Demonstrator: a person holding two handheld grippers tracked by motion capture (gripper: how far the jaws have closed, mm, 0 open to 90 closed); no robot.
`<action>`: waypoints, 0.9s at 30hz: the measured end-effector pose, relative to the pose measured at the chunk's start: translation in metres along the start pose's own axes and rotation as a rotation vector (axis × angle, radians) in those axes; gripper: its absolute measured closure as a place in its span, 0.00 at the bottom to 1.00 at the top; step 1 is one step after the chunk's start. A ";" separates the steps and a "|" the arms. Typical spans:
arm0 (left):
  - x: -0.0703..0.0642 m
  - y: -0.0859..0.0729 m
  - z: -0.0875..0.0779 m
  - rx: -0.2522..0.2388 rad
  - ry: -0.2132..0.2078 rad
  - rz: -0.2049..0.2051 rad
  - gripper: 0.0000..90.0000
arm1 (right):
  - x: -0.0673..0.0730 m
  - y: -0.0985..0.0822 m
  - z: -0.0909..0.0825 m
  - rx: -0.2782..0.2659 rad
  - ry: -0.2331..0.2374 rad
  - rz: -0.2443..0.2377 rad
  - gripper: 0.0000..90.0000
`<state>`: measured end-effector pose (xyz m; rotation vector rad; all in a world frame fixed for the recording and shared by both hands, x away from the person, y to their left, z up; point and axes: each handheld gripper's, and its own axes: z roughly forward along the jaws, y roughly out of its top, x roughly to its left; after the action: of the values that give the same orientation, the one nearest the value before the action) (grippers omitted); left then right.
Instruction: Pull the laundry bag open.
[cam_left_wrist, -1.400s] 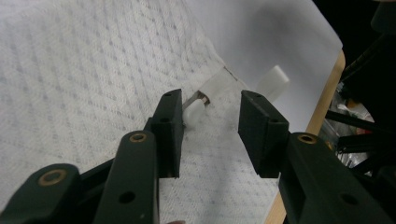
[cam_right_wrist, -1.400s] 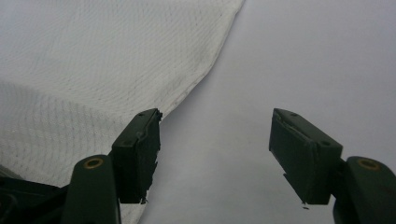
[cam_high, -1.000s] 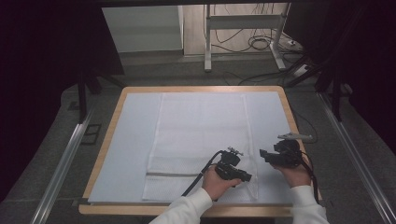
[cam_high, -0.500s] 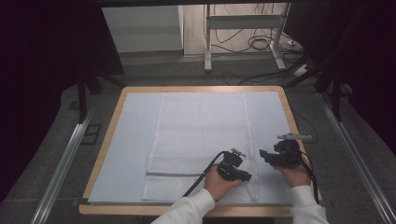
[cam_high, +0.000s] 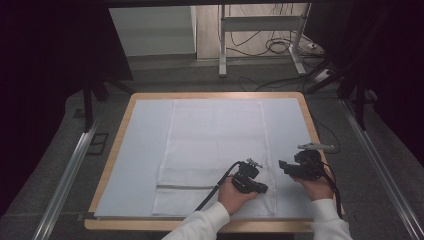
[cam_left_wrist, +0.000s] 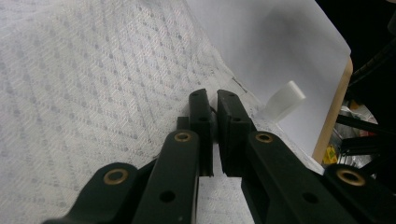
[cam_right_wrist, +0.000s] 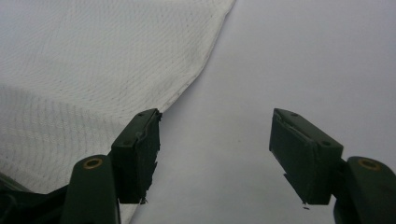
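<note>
1. A white towel of woven cloth with a fine diamond-pattern weave is lying flat on the counter. It is a long rectangle running from the far edge to the near edge, a little right of the middle. A grey stripe is crossing it near its near end.
2. The counter is wearing a smooth pale blue sheet inside a light wooden rim with rounded corners.
3. The left tongs, of matt black plastic with brass-coloured rivets, are sitting at the towel's near right corner. Their jaws have just been closing and are now standing narrow, almost together, with the towel's edge running up to their tips; whether cloth is pinched between them is not clear.
4. The right tongs are resting just right of the towel over the bare sheet, jaws standing wide with nothing between them; the towel's edge is lying beside one jaw.
5. A small white block is lying on the sheet beyond the left tongs.
6. Metal rails are flanking the counter, and cables are lying on the floor beyond a metal frame.
</note>
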<state>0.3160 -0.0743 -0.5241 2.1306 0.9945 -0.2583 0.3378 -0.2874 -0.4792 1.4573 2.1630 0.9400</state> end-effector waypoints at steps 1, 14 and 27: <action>0.000 0.000 -0.001 -0.001 -0.002 0.001 0.96 | 0.000 0.000 0.000 0.000 -0.001 0.000 0.37; 0.003 0.003 -0.021 -0.029 -0.029 0.007 0.96 | -0.004 -0.001 -0.001 0.002 -0.011 0.022 0.34; 0.014 0.004 -0.057 -0.083 -0.054 0.005 0.96 | -0.005 -0.002 0.000 0.004 0.000 0.033 0.30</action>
<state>0.3212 -0.0273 -0.4893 2.0406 0.9527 -0.2662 0.3385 -0.2928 -0.4804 1.4993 2.1481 0.9469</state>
